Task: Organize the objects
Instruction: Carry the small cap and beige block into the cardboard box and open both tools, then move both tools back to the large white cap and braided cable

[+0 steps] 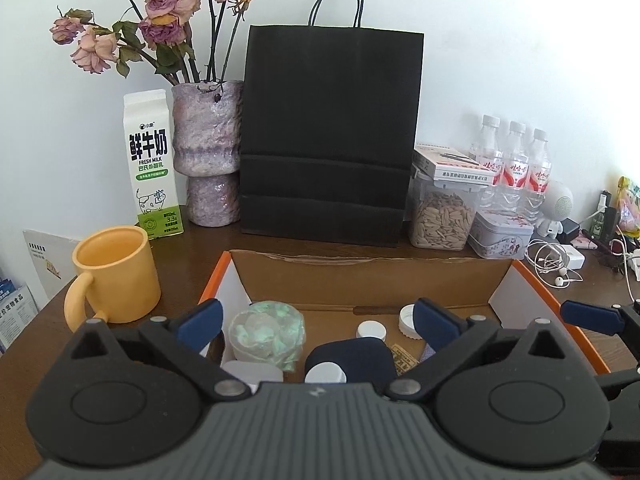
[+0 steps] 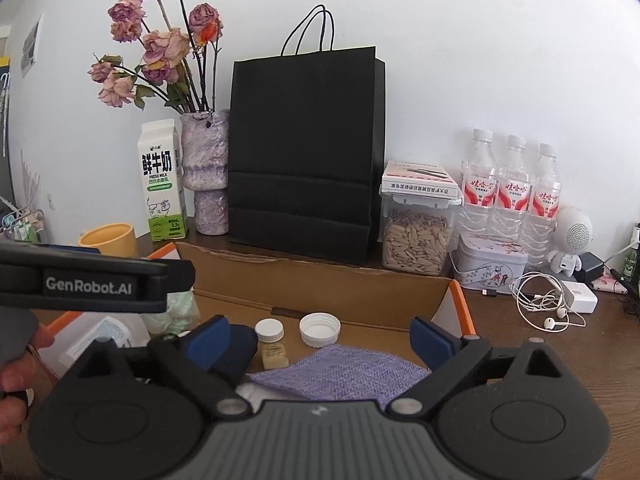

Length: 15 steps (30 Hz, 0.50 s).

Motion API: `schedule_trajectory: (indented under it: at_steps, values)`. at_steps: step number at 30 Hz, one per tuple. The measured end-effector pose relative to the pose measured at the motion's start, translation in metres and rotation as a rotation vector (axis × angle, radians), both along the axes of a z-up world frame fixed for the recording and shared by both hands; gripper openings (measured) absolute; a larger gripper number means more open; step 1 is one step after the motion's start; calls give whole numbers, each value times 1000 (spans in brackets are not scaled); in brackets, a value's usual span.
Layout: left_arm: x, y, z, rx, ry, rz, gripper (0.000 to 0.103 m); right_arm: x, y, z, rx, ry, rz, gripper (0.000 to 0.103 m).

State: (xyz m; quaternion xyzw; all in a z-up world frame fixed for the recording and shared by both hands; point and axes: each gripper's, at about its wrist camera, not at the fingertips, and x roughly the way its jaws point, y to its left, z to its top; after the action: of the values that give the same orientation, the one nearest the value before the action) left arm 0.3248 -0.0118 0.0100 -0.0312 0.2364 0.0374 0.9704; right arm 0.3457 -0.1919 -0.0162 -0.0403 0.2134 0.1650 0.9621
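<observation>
An open cardboard box (image 1: 360,276) with orange edges sits on the brown desk. My left gripper (image 1: 318,320) hangs open over it, nothing between its pads. Below lie a green-white wrapped bundle (image 1: 267,332), a navy pouch (image 1: 352,354), white caps (image 1: 371,329) and a white-capped bottle (image 1: 325,373). My right gripper (image 2: 322,340) is open too, above a purple cloth (image 2: 340,372), a small white-capped bottle (image 2: 270,338) and a loose white lid (image 2: 319,330) in the same box (image 2: 320,280). A finger (image 2: 176,276) of the left gripper crosses the right wrist view at the left.
Behind the box stand a black paper bag (image 1: 332,132), a milk carton (image 1: 154,168), a vase of dried roses (image 1: 208,152) and a yellow mug (image 1: 118,274). On the right are a seed container (image 1: 442,220), a tin (image 1: 502,236), three water bottles (image 1: 516,168) and earphones (image 1: 554,264).
</observation>
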Motion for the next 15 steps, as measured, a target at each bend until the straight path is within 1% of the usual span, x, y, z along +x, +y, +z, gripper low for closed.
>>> schedule_trajectory:
  at_steps: [9, 12, 15]
  values:
    - [-10, 0, 5, -9, -16, -8, 103, -5, 3, 2, -12, -10, -1, 97]
    - [-20, 3, 8, -10, -26, -5, 103, -13, 4, 4, -22, -27, 2, 98]
    - [-31, 6, 9, -15, -26, 3, 103, -24, 4, 5, -26, -33, 4, 101]
